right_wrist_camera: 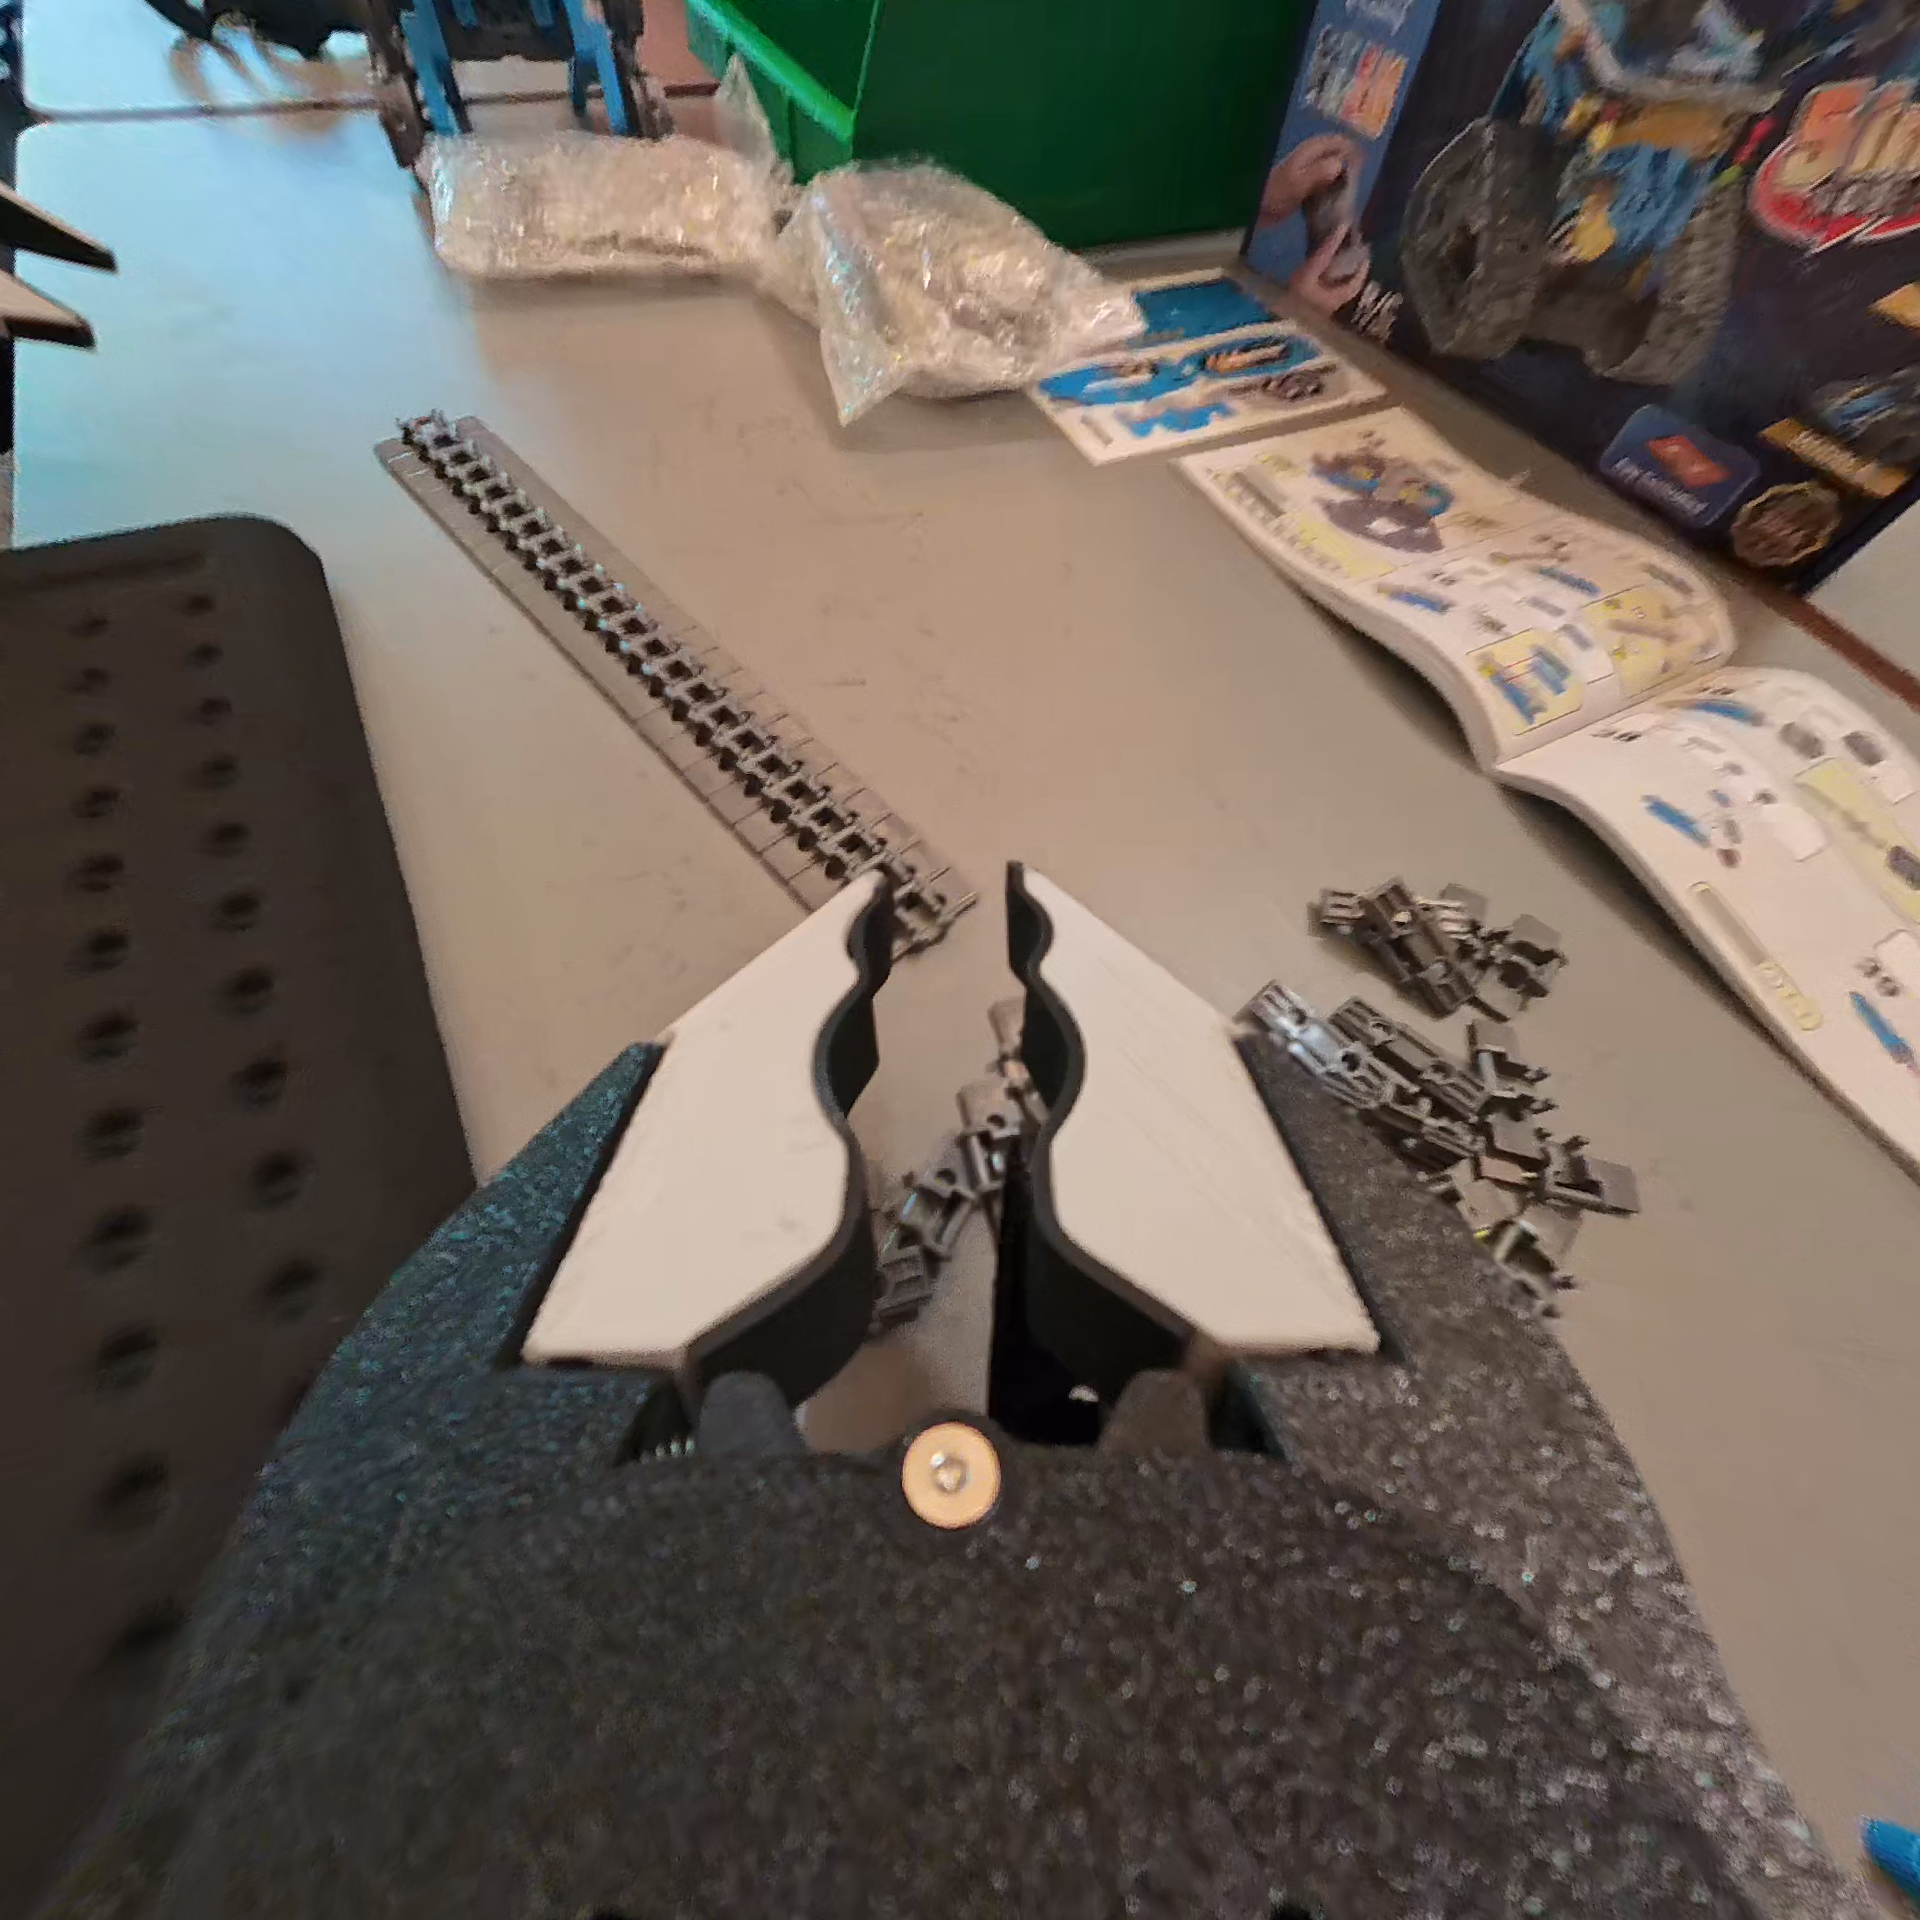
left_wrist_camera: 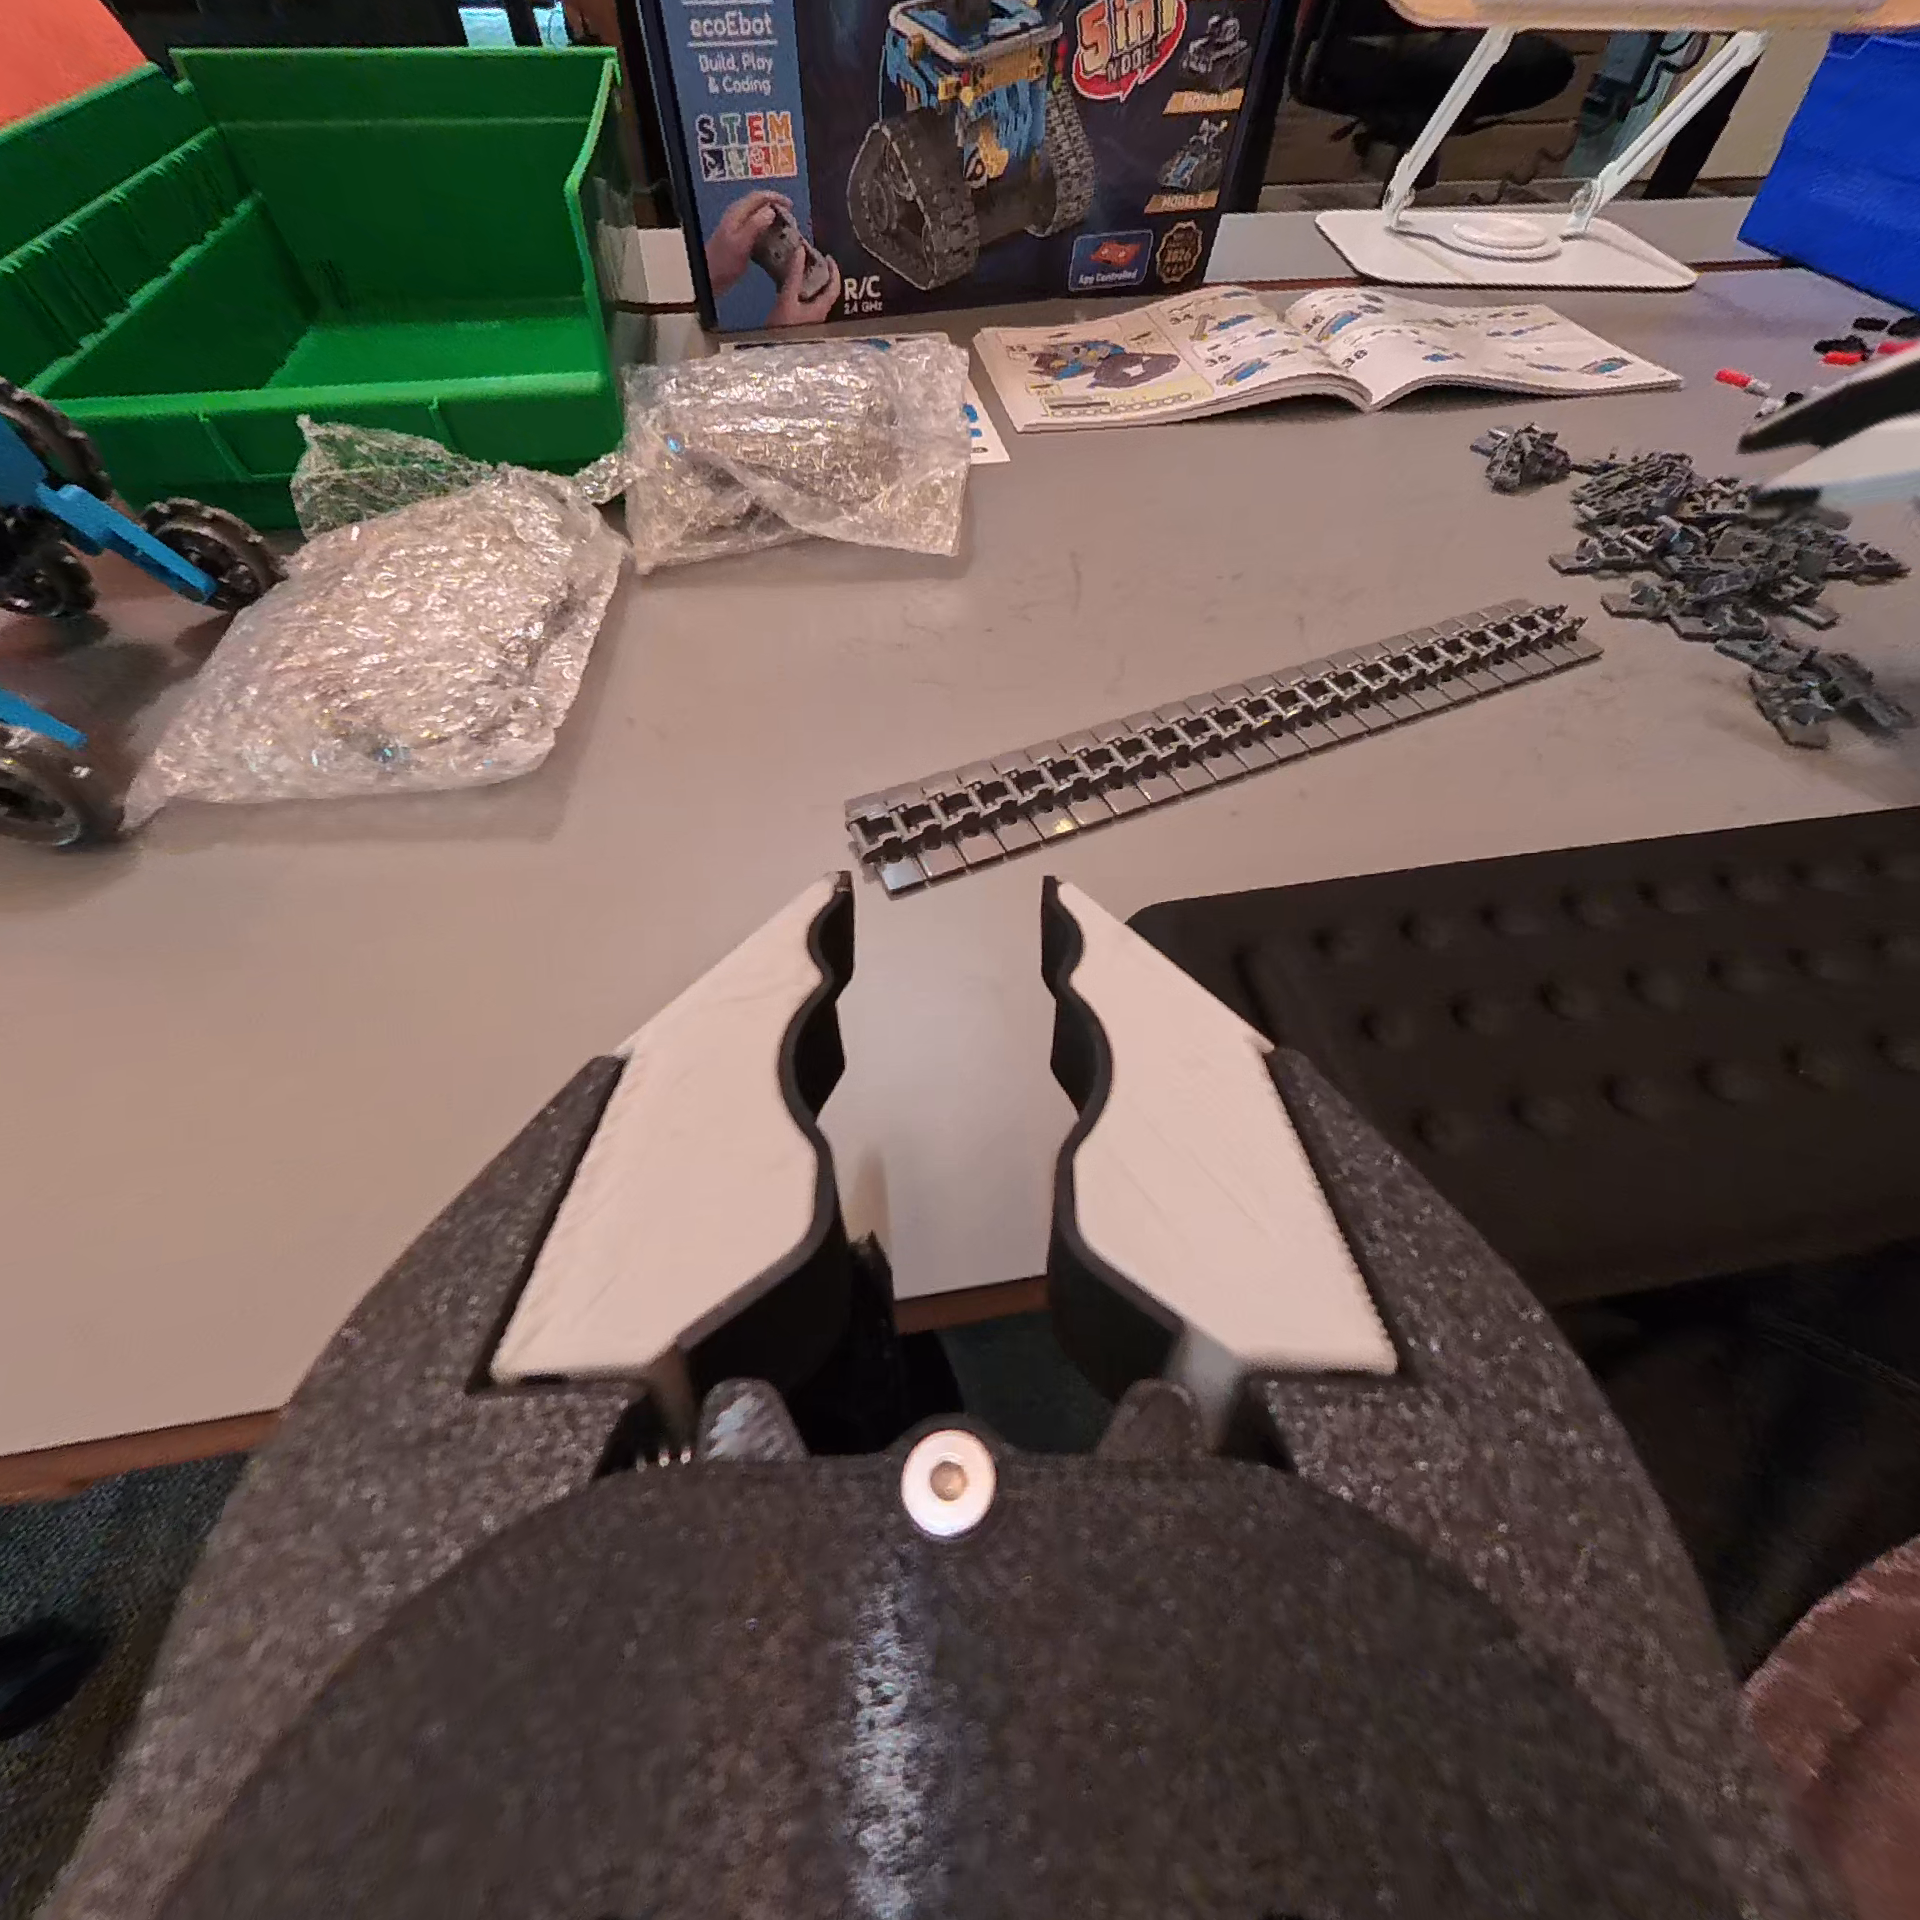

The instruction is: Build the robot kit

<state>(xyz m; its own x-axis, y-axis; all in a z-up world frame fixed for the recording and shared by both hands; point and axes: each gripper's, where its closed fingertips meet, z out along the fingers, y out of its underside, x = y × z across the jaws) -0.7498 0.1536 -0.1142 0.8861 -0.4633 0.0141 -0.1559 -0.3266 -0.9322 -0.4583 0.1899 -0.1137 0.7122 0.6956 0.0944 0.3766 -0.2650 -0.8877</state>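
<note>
- Left claw (left_wrist_camera: 948, 883): jaws apart at a moderate gap, holding nothing. It hovers over the grey table (left_wrist_camera: 520, 987), with the near end of the assembled track strip (left_wrist_camera: 1226, 732) just beyond its tips, at 12 o'clock.
- Right claw (right_wrist_camera: 945, 883): jaws narrow but parted, empty. It hangs over the pile of loose track links (right_wrist_camera: 1455, 1122); a few links show between and under its fingers, contact not discernible. The strip's other end lies just beside the left fingertip (right_wrist_camera: 868, 914).
- Black dimpled mat (left_wrist_camera: 1558, 1039) at 3 o'clock of the left claw.
- Risks, by my reading: a sweep by the right claw could scatter the links; a nudge at either end could skew or unclip the strip; small links may slip from narrow tips.
- Bubble-wrap bags (left_wrist_camera: 416, 644), green bin (left_wrist_camera: 343, 260), instruction booklet (left_wrist_camera: 1330, 353) lie well apart.
</note>
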